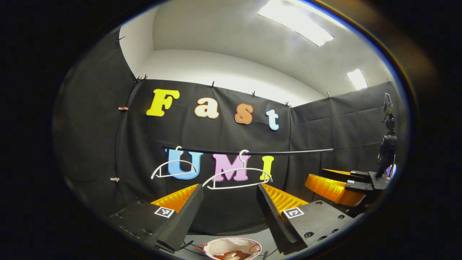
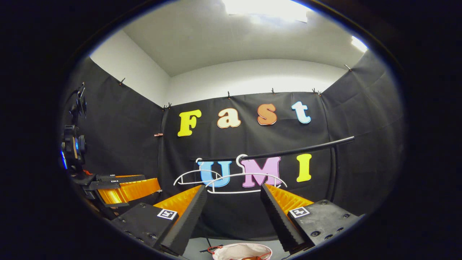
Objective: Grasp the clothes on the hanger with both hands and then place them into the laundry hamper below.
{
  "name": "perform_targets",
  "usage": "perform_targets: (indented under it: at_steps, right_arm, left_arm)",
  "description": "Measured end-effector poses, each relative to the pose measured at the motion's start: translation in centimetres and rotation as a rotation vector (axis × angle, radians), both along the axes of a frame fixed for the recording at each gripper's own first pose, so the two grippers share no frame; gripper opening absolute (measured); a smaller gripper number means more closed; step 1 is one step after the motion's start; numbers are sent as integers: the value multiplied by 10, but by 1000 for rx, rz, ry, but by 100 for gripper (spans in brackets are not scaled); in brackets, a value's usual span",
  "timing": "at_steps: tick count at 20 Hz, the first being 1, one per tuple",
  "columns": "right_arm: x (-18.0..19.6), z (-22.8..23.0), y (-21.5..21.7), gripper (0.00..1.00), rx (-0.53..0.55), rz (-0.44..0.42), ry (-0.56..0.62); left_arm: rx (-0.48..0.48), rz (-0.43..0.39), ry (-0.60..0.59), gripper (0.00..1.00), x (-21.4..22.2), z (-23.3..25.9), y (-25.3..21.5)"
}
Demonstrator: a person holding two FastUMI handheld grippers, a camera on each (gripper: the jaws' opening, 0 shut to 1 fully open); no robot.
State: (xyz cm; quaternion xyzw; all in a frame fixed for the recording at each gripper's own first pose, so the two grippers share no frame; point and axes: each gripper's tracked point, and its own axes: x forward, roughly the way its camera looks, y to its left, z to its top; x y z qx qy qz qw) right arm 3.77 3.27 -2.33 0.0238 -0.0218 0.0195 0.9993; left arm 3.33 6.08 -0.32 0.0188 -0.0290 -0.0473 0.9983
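Two white hangers [image 1: 236, 177] hang bare on the black rail [image 1: 288, 152]. Below sits the laundry hamper [image 1: 231, 247], with cloth [image 1: 231, 255] inside in the left gripper view. The left gripper [image 1: 230, 206] and right gripper [image 2: 234, 207] are both wide apart, holding nothing. Grey floor [image 2: 196, 247], black cloth walls.

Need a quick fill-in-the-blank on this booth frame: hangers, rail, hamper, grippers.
1. ____ white plastic hangers hang on the black rail.
2. Both hangers carry ____ clothes.
3. The round white laundry hamper sits ____ the hangers.
4. The left gripper and right gripper are both ____.

Missing words: two; no; below; open
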Motion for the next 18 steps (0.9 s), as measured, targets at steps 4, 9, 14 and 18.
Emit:
perform_targets:
  at_steps: [4,9,14,18]
  right_arm:
    - [-4,1,2,100,-1,12,6]
    - [-8,5,1,96,7,14,0]
    - [-12,7,0,96,11,10,0]
    - [-14,6,3,96,12,16,2]
  left_arm:
    - [1,8,-5,93,-4,4,-1]
    - [0,8,-4,93,-6,4,-5]
    - [-1,10,-9,93,-11,5,-7]
    - [3,16,-6,93,-15,4,-4]
